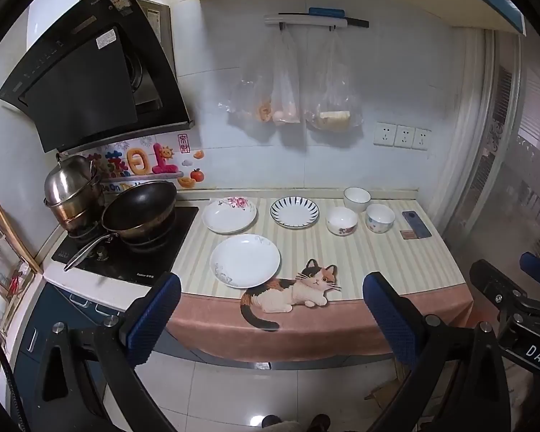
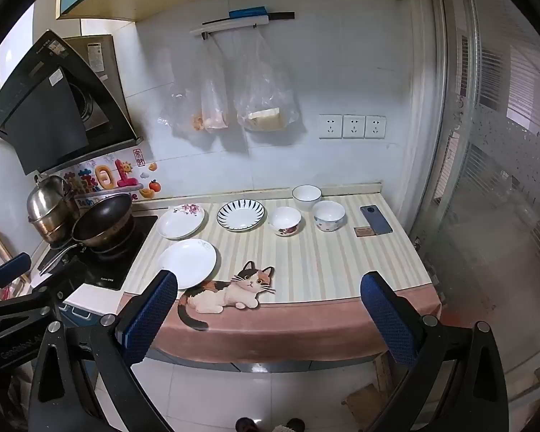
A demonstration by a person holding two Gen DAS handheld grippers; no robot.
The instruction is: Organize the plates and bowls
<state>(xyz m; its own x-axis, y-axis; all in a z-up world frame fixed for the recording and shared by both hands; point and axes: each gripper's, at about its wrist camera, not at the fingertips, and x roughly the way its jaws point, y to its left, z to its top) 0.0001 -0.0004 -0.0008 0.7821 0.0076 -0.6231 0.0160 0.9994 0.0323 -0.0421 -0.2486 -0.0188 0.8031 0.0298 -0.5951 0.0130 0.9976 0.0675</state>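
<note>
From the left wrist view, our left gripper [image 1: 271,309] hangs in front of the counter with its two blue fingers [image 1: 154,318] spread wide, and it holds nothing. Three plates sit on the striped mat [image 1: 396,262]. The plain white plate [image 1: 245,261] is near the front edge, close to the cat picture [image 1: 298,288]. The flower plate [image 1: 229,214] and the blue-striped plate [image 1: 294,212] sit side by side toward the back edge. Three bowls stand more to the right: the white bowl [image 1: 357,198] by the back edge, the flower bowl [image 1: 341,220] and the blue-dot bowl [image 1: 379,217] just in front of it. A phone [image 1: 416,224] lies near the back right corner.

From the right wrist view, our right gripper [image 2: 270,309] is wide open too and empty. We see the same dishes, none of them touching.

We think nothing is stacked yet — this looks like the very start. To do it well, we would go for the plain white plate first, since it is nearest. Plates lie flat, so one finger should slide low under the rim and the other close on top. We should pinch gently and lift it level — plates are slippery. The wok [image 2: 102,221] on the stove stays out of our way.
</note>
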